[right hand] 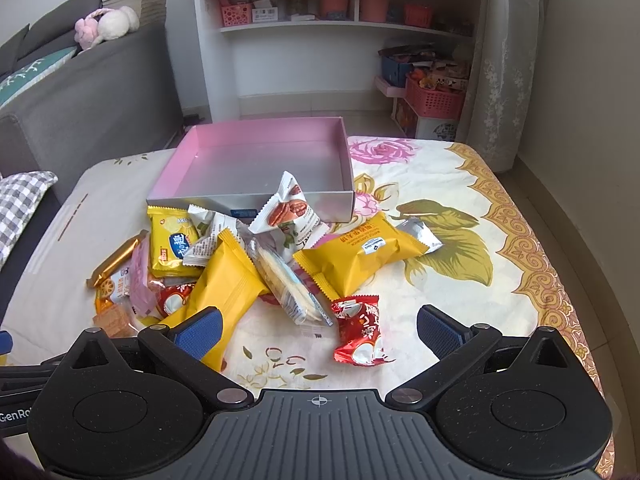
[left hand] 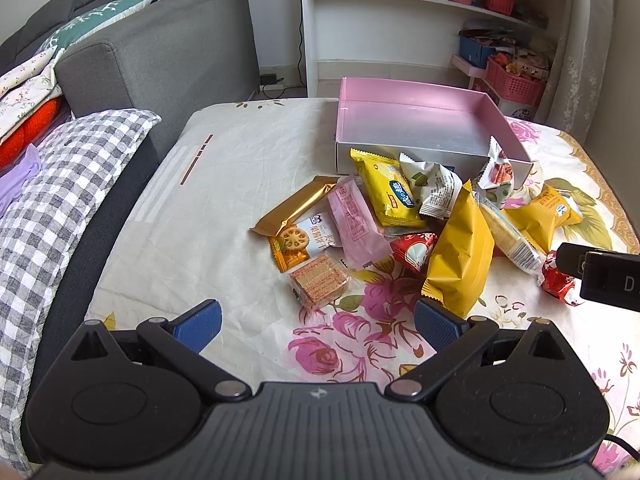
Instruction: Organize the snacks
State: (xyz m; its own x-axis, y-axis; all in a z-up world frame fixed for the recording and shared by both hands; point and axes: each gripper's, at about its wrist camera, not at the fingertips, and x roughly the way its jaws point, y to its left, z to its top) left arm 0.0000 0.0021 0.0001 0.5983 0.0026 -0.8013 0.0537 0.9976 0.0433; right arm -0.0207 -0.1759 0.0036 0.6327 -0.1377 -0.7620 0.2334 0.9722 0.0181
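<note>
A pile of wrapped snacks lies on a floral cloth in front of an empty pink box (left hand: 420, 120) (right hand: 264, 160). My left gripper (left hand: 318, 326) is open and empty, just short of a clear pack of square wafers (left hand: 319, 281). A large yellow pack (left hand: 460, 256) lies to its right. My right gripper (right hand: 318, 328) is open and empty, with a red candy pack (right hand: 359, 330) between its fingers' lines. A yellow pack (right hand: 356, 258) and a clear cracker pack (right hand: 288, 284) lie beyond. The right gripper's body shows at the left wrist view's right edge (left hand: 604, 276).
A grey sofa (left hand: 160, 52) with a checked cushion (left hand: 64, 184) stands left of the table. A white shelf (left hand: 400, 20) with pink baskets (right hand: 434, 98) stands behind. The table's right edge (right hand: 560, 280) drops to the floor by a curtain (right hand: 504, 60).
</note>
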